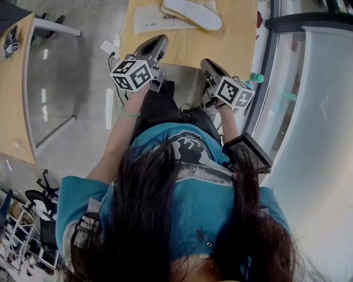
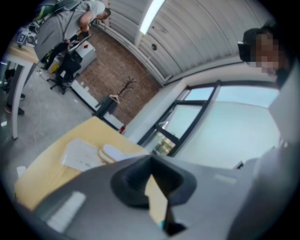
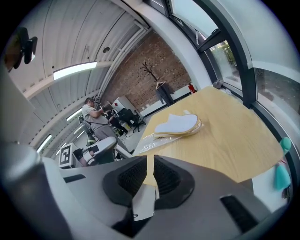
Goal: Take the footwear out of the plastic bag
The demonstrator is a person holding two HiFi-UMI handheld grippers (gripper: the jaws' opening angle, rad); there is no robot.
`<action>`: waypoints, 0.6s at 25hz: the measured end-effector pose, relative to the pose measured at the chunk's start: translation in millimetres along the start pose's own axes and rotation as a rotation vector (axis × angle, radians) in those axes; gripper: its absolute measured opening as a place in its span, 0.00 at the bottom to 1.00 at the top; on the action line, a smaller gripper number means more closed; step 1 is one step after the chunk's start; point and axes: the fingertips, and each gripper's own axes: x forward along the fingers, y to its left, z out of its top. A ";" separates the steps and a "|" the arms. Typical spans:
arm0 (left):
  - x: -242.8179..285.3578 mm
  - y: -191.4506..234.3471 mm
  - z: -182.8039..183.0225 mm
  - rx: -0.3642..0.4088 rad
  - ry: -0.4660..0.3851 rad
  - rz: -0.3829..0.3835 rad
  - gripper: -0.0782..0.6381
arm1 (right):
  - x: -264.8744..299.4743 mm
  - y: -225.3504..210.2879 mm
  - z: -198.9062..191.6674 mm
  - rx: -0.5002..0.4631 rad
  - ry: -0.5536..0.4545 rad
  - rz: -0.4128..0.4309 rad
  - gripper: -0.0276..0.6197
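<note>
Well beyond left hand-held gripper (image 1: 159,41) and right hand-held gripper (image 1: 208,64), footwear (image 1: 194,13) on table (image 1: 231,44).

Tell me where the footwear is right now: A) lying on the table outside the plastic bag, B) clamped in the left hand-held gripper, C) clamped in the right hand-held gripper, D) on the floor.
A: the footwear lies on the table, right by the flat plastic bag, not inside it.

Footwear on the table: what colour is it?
White footwear with tan edging; clearest in right gripper view.
</note>
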 end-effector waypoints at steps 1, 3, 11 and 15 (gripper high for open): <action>-4.0 -6.3 -1.5 0.004 -0.007 0.004 0.11 | -7.1 1.3 -2.7 -0.004 0.002 0.010 0.12; -11.8 -22.2 -6.7 0.016 -0.016 0.007 0.11 | -24.8 0.9 -9.8 -0.013 0.004 0.024 0.12; -44.2 -103.1 -54.1 0.050 -0.063 0.033 0.11 | -117.2 -31.8 -49.3 -0.001 -0.034 0.036 0.12; -68.2 -142.3 -83.7 0.055 -0.067 0.041 0.11 | -155.7 -36.7 -70.8 -0.005 -0.034 0.059 0.12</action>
